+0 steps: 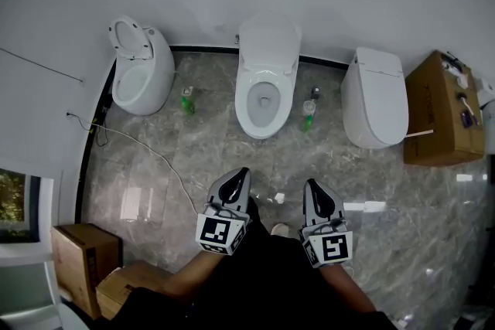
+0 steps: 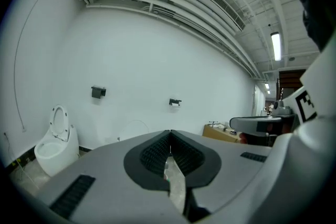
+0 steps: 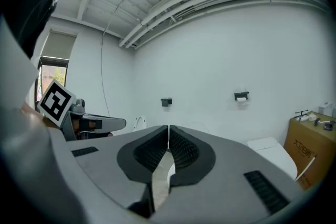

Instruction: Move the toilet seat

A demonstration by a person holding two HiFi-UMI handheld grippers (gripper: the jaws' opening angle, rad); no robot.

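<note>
The left tongs (image 1: 240, 175) and right tongs (image 1: 312, 186) are both closed and empty, well apart from the middle toilet's seat (image 1: 244, 100) ahead. Better to open one first, then approach the seat's front rim slowly.

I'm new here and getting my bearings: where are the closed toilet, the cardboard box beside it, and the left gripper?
closed toilet (image 1: 375, 100), head view, on its shut lid.
cardboard box (image 1: 437, 112), head view, on its broad brown face.
left gripper (image 1: 240, 174), head view, at its shut jaw tips.
</note>
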